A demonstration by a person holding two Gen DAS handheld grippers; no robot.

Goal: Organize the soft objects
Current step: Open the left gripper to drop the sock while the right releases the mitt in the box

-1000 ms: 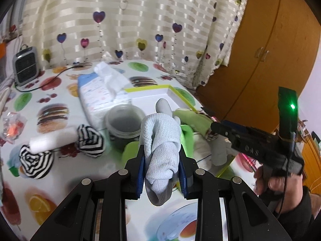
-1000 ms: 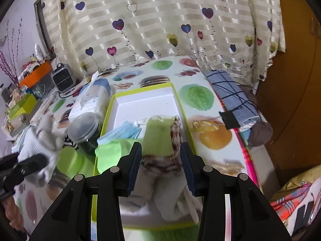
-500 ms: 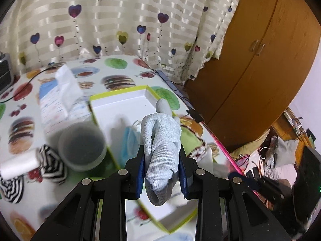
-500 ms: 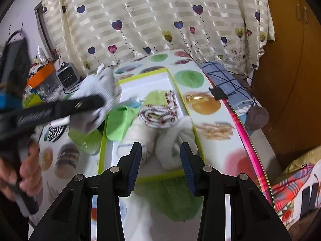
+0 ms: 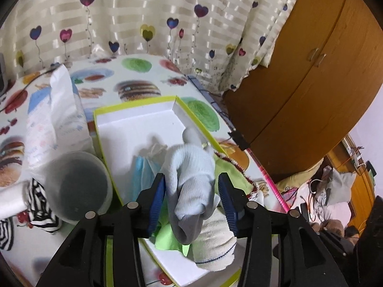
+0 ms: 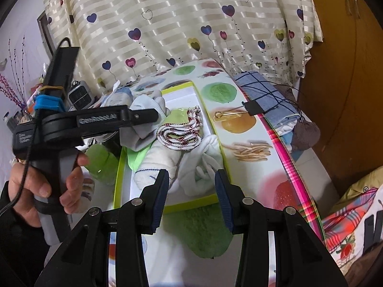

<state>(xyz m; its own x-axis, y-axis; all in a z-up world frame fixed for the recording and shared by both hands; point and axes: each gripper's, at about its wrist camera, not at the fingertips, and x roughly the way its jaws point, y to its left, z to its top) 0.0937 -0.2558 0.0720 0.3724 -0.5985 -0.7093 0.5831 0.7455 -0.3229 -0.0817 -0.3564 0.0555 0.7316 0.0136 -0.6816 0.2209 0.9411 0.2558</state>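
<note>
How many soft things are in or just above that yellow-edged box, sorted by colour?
White: 2 (striped sock roll, bundle)
Green: 2 (plain cloth, red-trimmed towel)
Blue: 2 (face mask, pale sock)
Total: 6

Heart-print striped curtain [image 5: 148, 16] behind table; wooden wardrobe [image 5: 311, 76] at right.

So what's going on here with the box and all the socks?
A person is sorting soft things into a white box with a yellow-green rim, a set of tongs in each hand. The left tongs are over the box with a rolled pale blue sock between them, and their jaws are opening to let it go. The right tongs hang open and empty at the box's near end, above the white socks already inside.
</note>
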